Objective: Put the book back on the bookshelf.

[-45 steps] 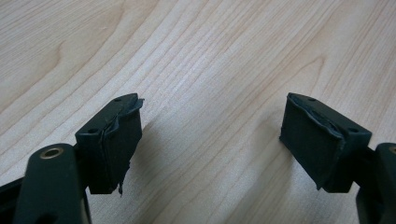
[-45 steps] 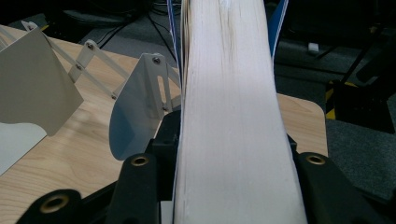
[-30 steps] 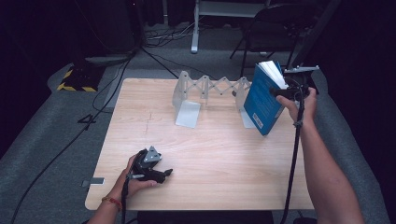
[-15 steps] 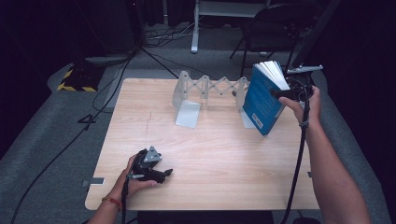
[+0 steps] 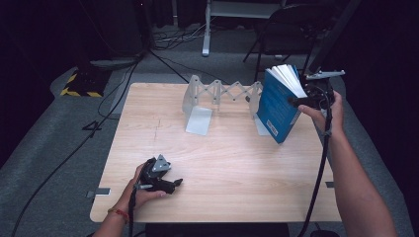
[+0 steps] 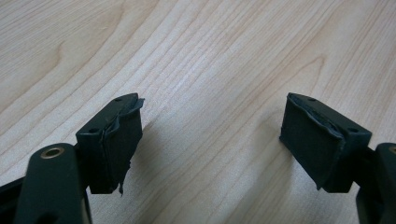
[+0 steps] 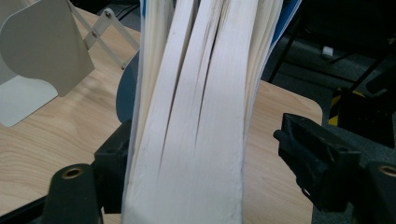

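Note:
A blue book [image 5: 276,108] stands tilted on a lower corner at the right of the wooden table [image 5: 227,163], fanned white pages up, beside the right end of a grey folding book rack [image 5: 217,96]. My right gripper [image 5: 302,100] is at its upper edge. In the right gripper view the page block [image 7: 196,116] sits between the jaws of the right gripper [image 7: 205,140]: the left jaw touches the cover, the right jaw stands clear, so it is open. My left gripper [image 5: 172,183] rests near the front left, open [image 6: 210,135] over bare wood.
The rack's left bookend plate [image 5: 198,118] lies mid-table, and also appears as a pale plate [image 7: 42,51] left of the book. Cables, a chair [image 5: 291,29] and a yellow-black striped block [image 5: 81,84] are on the grey floor beyond.
Almost nothing: the book and right gripper hold nearly the same place and tilt. The left gripper has stayed put.

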Motion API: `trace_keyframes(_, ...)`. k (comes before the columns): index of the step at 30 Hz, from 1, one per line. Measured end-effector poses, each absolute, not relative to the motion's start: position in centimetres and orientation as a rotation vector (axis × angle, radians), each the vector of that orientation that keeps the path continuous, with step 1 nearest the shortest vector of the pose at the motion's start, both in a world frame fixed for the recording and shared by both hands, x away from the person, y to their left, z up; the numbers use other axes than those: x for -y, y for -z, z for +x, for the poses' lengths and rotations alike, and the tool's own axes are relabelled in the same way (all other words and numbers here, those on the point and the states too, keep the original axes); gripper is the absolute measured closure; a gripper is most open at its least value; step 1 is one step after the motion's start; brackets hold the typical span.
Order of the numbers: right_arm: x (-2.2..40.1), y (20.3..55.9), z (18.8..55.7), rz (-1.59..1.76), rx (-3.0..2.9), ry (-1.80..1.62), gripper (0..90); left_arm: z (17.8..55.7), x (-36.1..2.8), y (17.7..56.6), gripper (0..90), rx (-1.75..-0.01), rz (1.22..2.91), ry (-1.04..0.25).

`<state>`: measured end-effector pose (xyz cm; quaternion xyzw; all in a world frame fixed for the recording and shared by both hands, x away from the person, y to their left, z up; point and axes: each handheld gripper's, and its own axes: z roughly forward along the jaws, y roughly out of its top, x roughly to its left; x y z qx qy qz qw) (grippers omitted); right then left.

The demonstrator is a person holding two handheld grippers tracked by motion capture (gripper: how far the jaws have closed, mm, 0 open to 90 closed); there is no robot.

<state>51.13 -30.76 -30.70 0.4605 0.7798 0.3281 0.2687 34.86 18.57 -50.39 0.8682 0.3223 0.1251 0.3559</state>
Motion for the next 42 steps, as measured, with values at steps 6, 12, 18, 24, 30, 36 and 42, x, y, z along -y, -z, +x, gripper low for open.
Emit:
trace_keyframes(6,30.9,30.9,50.5,1.224,-2.126,-0.888,26.3,34.9,-18.6,50.4,21.2,-0.832,2.242,-0.324)
trace_keyframes(12,31.0,31.0,49.7,1.187,-2.150,-0.879,26.6,34.9,-18.6,50.4,21.2,-0.833,2.242,-0.323)
trace_keyframes(18,31.1,31.3,49.0,1.161,-2.156,-0.873,26.8,34.9,-18.6,50.4,21.2,-0.833,2.242,-0.324)
trace_keyframes(24,31.4,31.8,48.5,1.139,-2.166,-0.881,26.6,34.9,-18.6,50.4,21.2,-0.833,2.242,-0.324)
trace_keyframes(30,31.7,32.4,47.7,1.114,-2.176,-0.902,26.6,34.8,-18.6,50.4,21.2,-0.833,2.243,-0.329)
trace_keyframes(36,31.8,33.2,46.9,1.075,-2.193,-0.896,26.6,34.8,-18.6,50.4,21.2,-0.833,2.243,-0.329)
trace_keyframes(42,32.1,34.0,46.4,1.062,-2.215,-0.895,27.5,34.8,-18.6,50.4,21.2,-0.835,2.242,-0.327)
